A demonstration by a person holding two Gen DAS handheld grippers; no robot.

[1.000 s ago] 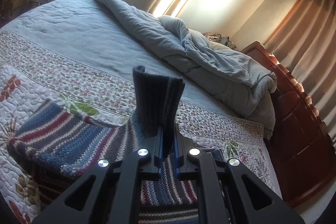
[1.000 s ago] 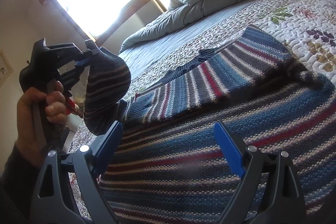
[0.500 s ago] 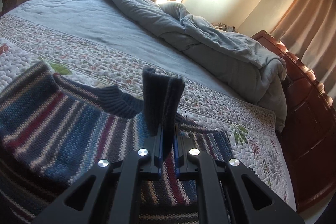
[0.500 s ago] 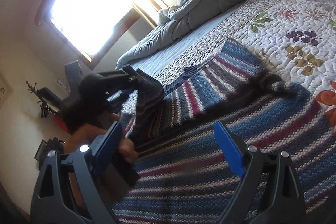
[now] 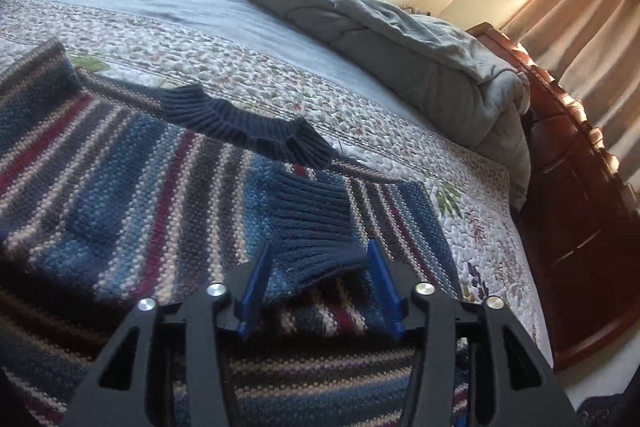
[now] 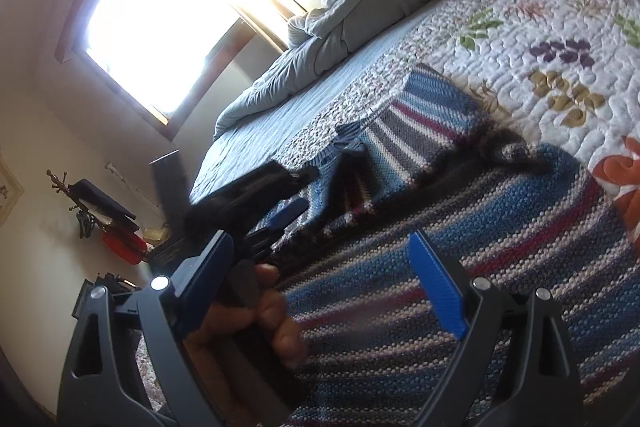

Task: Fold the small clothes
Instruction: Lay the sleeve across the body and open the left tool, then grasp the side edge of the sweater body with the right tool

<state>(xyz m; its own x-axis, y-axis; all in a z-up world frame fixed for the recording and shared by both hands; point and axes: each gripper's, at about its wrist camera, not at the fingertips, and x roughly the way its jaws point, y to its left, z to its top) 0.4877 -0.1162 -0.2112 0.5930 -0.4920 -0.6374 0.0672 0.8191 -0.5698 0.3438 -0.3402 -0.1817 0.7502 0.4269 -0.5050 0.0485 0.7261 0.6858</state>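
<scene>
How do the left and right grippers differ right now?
1. The left gripper has the sweater's navy cuff lying between its jaws, which have just been opening; the right gripper has nothing between its jaws, only sweater beneath.
2. The right jaws stand wider apart than the left.
Shared: both have black frames with blue pads, both are open, both point down at the sweater.

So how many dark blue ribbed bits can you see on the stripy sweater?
2. The neckband lies at the sweater's far edge, and a sleeve cuff rests on its middle, between the left gripper's open fingers. Others may be hidden.
</scene>
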